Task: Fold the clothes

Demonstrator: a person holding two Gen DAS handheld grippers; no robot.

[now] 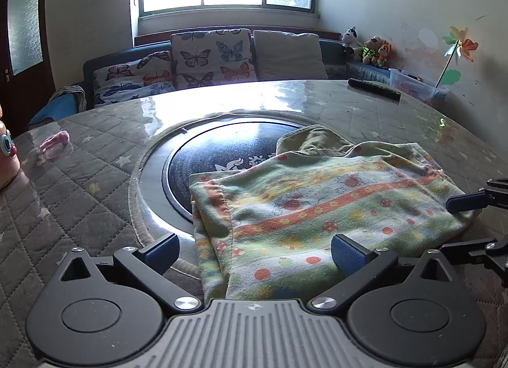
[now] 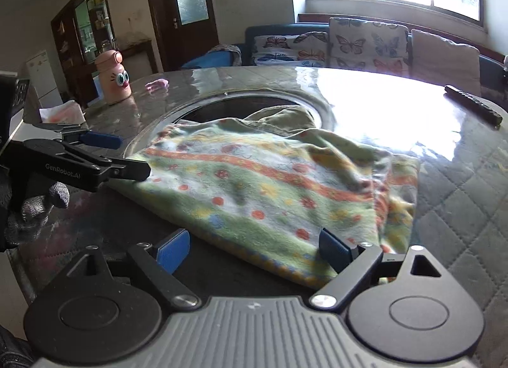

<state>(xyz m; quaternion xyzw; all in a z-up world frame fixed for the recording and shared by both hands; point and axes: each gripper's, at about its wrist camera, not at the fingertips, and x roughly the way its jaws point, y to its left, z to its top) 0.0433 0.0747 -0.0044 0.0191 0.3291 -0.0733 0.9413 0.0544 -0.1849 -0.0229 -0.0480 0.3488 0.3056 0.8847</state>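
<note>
Left wrist view first: the left gripper (image 1: 254, 252) has its jaws spread wide with nothing between them, sitting right at the near edge of the garment (image 1: 317, 209). That's a green fleecy piece with orange stripes and dots, lying on the round table (image 1: 95, 161), partly over the dark glass disc (image 1: 222, 149) in the middle. It already looks doubled over once, with a plain olive part poking out at the far end. The right gripper (image 1: 470, 225) comes in from the right edge, one blue pad above the cloth's right side; the rest of it is cut off, so this view doesn't settle its state.

Right wrist view: the right gripper (image 2: 254, 249) is also wide open, straddling the near hem of the garment (image 2: 270, 184) without pinching anything. The left gripper (image 2: 127, 155) reaches in at the cloth's left corner, fingers apart.

My guess is we're between folds: both tools lined up to grab an edge. Next move needs each one to close on just the top layers and lift together.

Hard to read: window glare wipes out the far tabletop, and I can't tell how many layers are stacked or what kind of garment it is.
</note>
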